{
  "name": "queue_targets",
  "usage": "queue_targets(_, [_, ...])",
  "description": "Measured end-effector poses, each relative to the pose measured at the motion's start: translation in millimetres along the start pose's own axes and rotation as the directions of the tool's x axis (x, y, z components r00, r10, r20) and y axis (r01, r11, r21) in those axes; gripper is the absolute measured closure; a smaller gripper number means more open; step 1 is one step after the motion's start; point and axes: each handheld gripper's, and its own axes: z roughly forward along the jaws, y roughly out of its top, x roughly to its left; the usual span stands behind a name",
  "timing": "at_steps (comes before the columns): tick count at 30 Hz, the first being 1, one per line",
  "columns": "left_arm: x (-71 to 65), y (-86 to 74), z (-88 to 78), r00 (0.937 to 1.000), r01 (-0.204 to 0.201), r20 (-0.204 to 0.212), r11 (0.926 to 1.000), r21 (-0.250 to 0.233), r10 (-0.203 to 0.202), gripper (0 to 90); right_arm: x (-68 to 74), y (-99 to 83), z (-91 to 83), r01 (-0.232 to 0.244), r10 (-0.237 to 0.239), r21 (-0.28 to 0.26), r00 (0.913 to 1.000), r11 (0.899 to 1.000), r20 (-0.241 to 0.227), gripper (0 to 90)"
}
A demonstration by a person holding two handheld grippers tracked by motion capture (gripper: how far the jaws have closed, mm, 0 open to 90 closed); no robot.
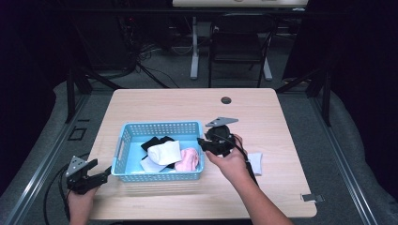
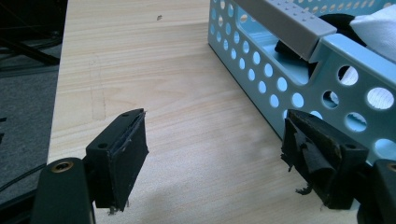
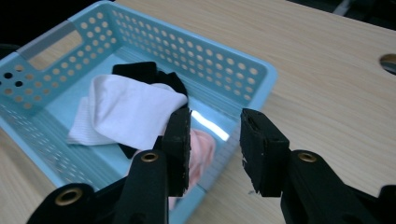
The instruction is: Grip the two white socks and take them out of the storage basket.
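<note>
Right gripper view: perforated plastic basket (image 3: 224,70)

Your basket (image 1: 159,129) is light blue with rows of round holes punched through the walls, and it's got a grey strip on the handle at its left end. Inside it you've got a white sock (image 1: 165,152) on top, black cloth (image 1: 154,141) poking out on the far side, and a pale pink piece (image 1: 189,159) on the right. The surface (image 1: 187,101) is light wood grain. Both your grippers' fingers (image 3: 180,140) are black, with brass-coloured rivets.
</note>
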Motion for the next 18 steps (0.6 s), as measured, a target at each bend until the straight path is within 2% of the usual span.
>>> queue_targets(6, [0.4,-0.1,0.0,1.0,0.001,0.002,1.0,-0.003,-0.001,22.2,18.8,20.6,25.6,-0.001,0.006,0.085,0.9981,0.996,-0.062,64.5])
queue_targets(11, [0.6,0.0,-0.2,1.0,0.001,0.002,1.0,-0.005,-0.001,22.2,25.5,32.7,48.6,-0.008,0.023,0.166,0.9956,0.986,-0.091,64.4])
queue_targets(14, [0.6,0.0,-0.1,1.0,0.001,0.003,1.0,-0.005,-0.001,22.2,25.9,36.3,62.3,-0.051,0.078,0.214,0.9901,0.975,-0.117,65.0])
queue_targets(15, [0.6,0.0,-0.1,1.0,0.001,0.003,1.0,-0.005,-0.001,22.2,26.1,36.7,66.9,-0.06,0.092,0.24,0.9881,0.969,-0.123,65.0])
queue_targets(16, [0.6,0.1,-0.2,1.0,0.0,0.002,1.0,-0.003,0.0,22.2,27.3,35.7,77.7,-0.073,0.112,0.292,0.9864,0.954,-0.12,64.9])
queue_targets(17, [0.5,0.2,-0.1,1.0,0.0,0.002,1.0,-0.002,0.0,22.2,27.3,35.7,77.7,-0.073,0.112,0.292,0.9864,0.954,-0.12,64.9])
queue_targets(18, [0.4,0.2,0.0,1.0,-0.001,0.003,1.0,-0.002,0.001,22.2,26.6,35.4,82.6,-0.068,0.115,0.331,0.9856,0.941,-0.124,64.8])
